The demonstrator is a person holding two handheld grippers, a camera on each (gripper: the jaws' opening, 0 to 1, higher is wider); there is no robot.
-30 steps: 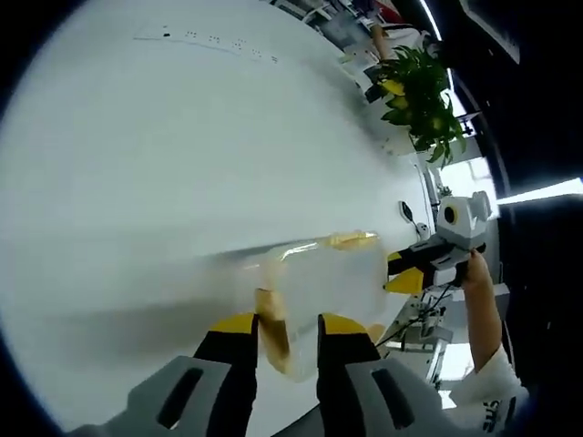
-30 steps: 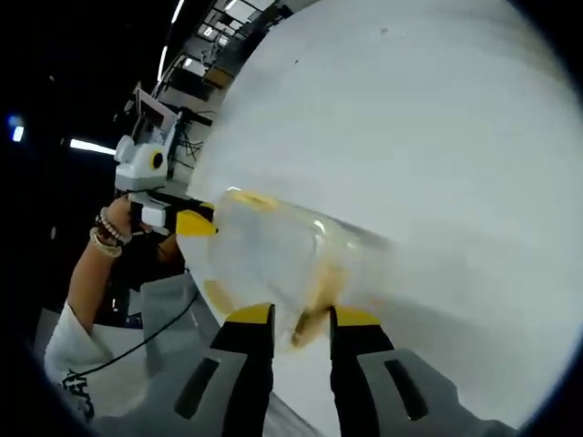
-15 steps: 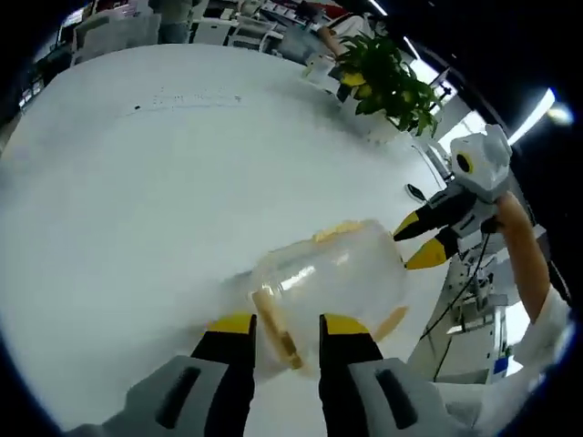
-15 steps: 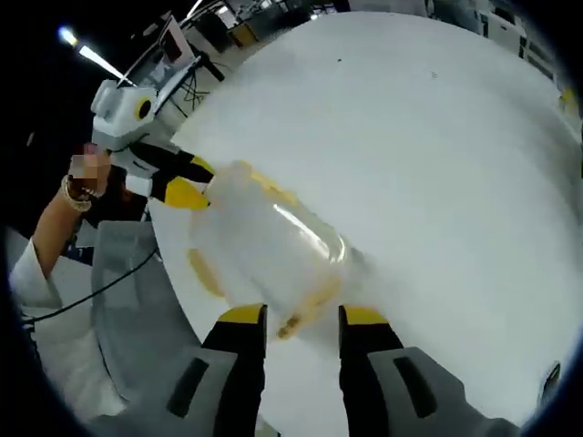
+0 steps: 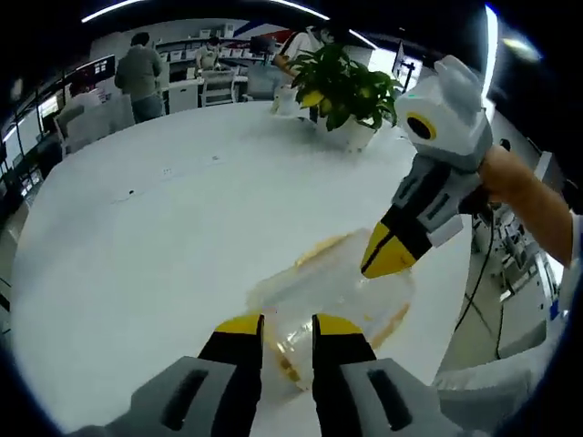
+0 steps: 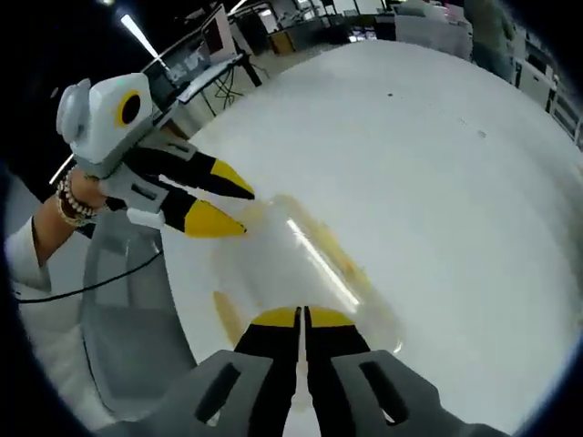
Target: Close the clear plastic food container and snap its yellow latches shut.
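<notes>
Container (image 5: pixel 332 287) against left hand-held gripper (image 5: pixel 276 330)

Container (image 5: pixel 332 291) blurs, its near edge hidden behind the left gripper (image 5: pixel 284 330); right gripper (image 6: pixel 301 319) covers its near rim, latches indistinct.

Black grippers (image 5: pixel 278 330), yellow-tipped jaws

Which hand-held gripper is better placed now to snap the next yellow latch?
Probably the left hand-held gripper: its jaws stand open astride a yellow latch of the clear container. The right hand-held gripper is shut.
</notes>
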